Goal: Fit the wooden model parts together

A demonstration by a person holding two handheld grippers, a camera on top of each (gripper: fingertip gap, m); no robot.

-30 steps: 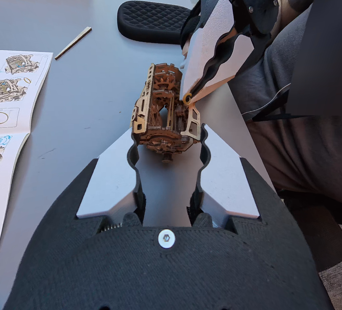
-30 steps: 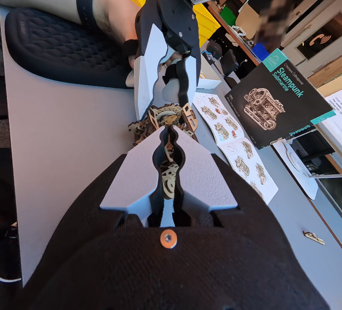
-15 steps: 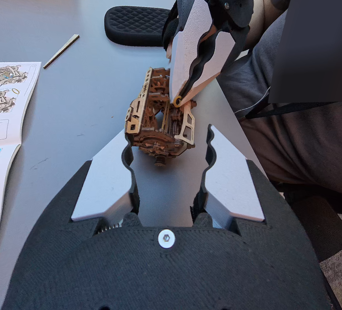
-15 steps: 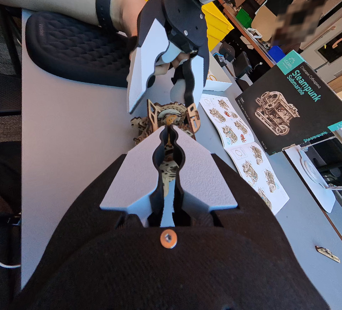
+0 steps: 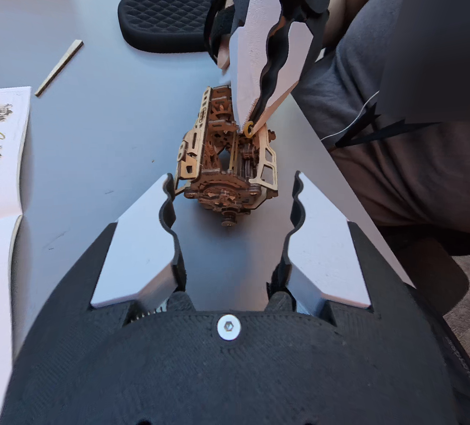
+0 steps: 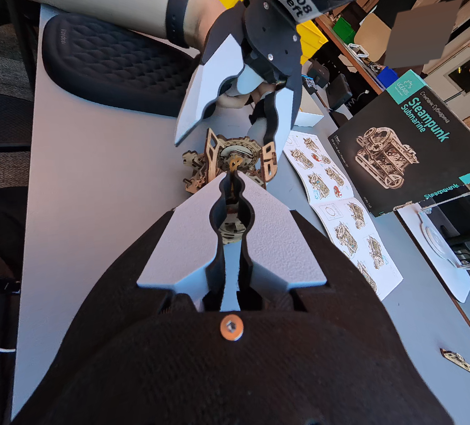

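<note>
The light, brittle wooden model [image 5: 223,163], best held by its outer frame, rests on the surface [image 5: 114,133] between the spread left gripper [image 5: 232,199] fingers, while a tiny ring [image 5: 248,129] is pinched above it by the right gripper [image 6: 233,179].

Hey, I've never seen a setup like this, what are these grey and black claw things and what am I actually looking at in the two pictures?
They are hand-held grippers, one in each of a person's hands, each carrying a camera that looks along its two fingers. So each picture is one gripper's own view, with the other gripper facing it.

The left gripper is open, its fingers either side of the wooden model on the grey table. The right gripper is shut on a small yellow ring, held at the model's top.

Also on the table: an instruction booklet, a black box, a black wrist rest and a wooden strip.
</note>
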